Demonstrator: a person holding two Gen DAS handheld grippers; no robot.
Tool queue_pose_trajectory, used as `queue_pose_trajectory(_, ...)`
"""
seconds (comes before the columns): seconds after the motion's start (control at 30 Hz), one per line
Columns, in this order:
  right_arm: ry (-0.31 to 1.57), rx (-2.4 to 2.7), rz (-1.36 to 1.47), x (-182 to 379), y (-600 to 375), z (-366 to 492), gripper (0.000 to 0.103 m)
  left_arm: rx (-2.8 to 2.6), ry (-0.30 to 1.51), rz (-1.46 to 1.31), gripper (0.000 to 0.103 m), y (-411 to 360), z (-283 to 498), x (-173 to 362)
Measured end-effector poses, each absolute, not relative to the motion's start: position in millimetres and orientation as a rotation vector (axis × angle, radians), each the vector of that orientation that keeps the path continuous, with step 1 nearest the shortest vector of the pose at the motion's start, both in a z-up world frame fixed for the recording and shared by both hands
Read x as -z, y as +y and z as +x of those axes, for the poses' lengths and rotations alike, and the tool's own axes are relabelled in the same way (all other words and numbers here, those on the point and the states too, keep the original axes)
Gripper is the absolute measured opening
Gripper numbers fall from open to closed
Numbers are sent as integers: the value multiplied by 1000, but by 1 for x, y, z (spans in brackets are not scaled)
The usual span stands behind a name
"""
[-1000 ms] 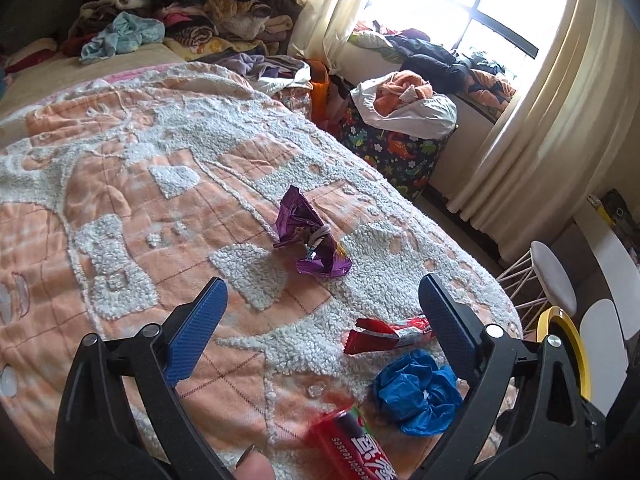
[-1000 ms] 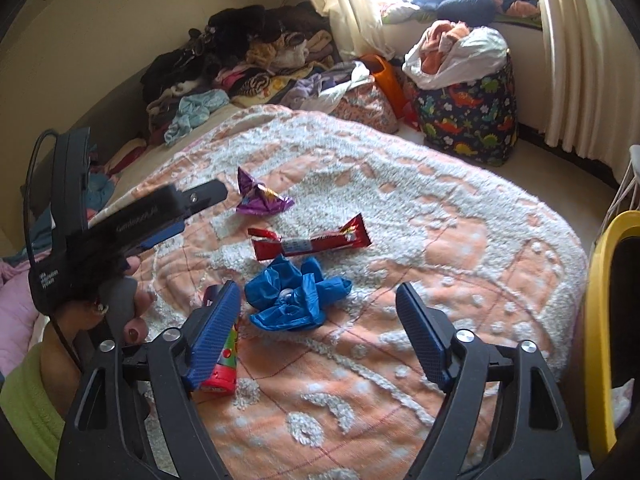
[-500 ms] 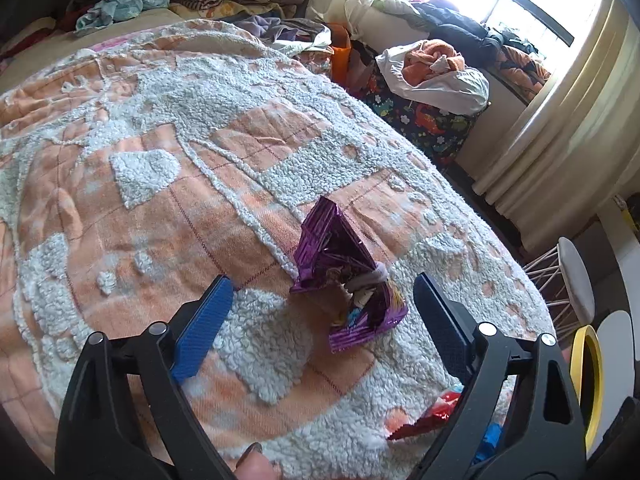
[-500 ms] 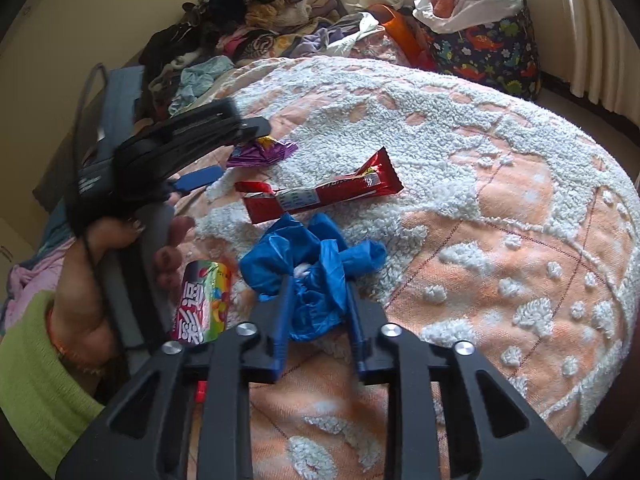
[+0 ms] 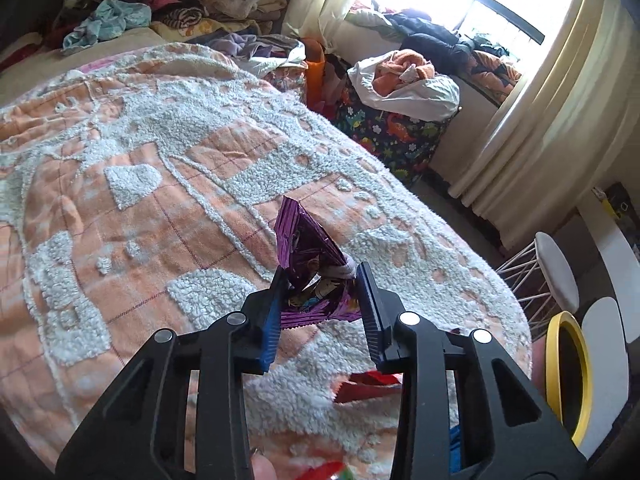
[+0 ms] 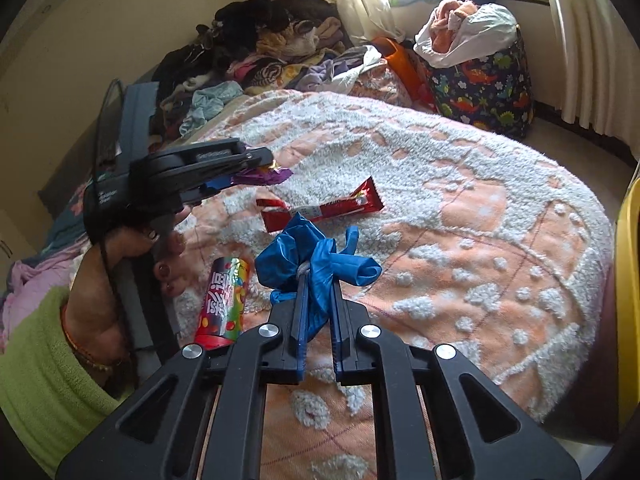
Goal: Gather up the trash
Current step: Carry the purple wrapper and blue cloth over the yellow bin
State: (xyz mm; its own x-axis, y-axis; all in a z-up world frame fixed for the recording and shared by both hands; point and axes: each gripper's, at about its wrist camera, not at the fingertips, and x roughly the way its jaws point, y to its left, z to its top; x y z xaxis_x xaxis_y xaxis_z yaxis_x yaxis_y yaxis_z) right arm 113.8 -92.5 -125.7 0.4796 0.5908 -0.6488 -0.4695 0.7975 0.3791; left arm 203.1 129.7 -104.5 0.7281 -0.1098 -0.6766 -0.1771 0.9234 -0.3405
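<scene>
My left gripper (image 5: 322, 280) is shut on a crumpled purple foil wrapper (image 5: 308, 248) on the orange and white bedspread (image 5: 140, 216). In the right wrist view the left gripper (image 6: 240, 168) shows with the purple wrapper (image 6: 264, 176) between its fingers. My right gripper (image 6: 318, 300) is shut on a crumpled blue plastic bag (image 6: 312, 260) and holds it just above the bedspread (image 6: 460, 220). A red snack wrapper (image 6: 324, 210) and a colourful candy tube (image 6: 224, 300) lie on the bed beyond and left of the blue bag.
A yellow-rimmed bin (image 5: 572, 372) stands off the bed's right edge, near a white stool (image 5: 556, 276). A dinosaur-print laundry bag (image 6: 484, 76) sits by the curtains. Piled clothes (image 6: 264, 48) cover the far side of the bed.
My left gripper has closed around the purple wrapper. My right gripper, shut on the blue bag, has lifted it slightly off the bedspread.
</scene>
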Motion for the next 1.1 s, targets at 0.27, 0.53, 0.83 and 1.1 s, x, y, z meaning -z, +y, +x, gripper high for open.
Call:
queue_pose_trajectory(0.27, 766, -612, 186, 93, -128, 106, 9, 37, 669, -376, 27, 95, 175, 67)
queue_pose_trajectory(0.53, 709, -561, 220, 73, -165, 101, 9, 111, 645, -353, 27, 62, 163, 46)
queue_pose_trajectory(0.83, 661, -508, 265, 59, -204, 98, 9, 171, 635, -326, 27, 29, 154, 30)
queue_pose_trajectory(1.1, 623, -453, 301, 49, -239, 94, 9, 225, 636, -276, 27, -4, 148, 22)
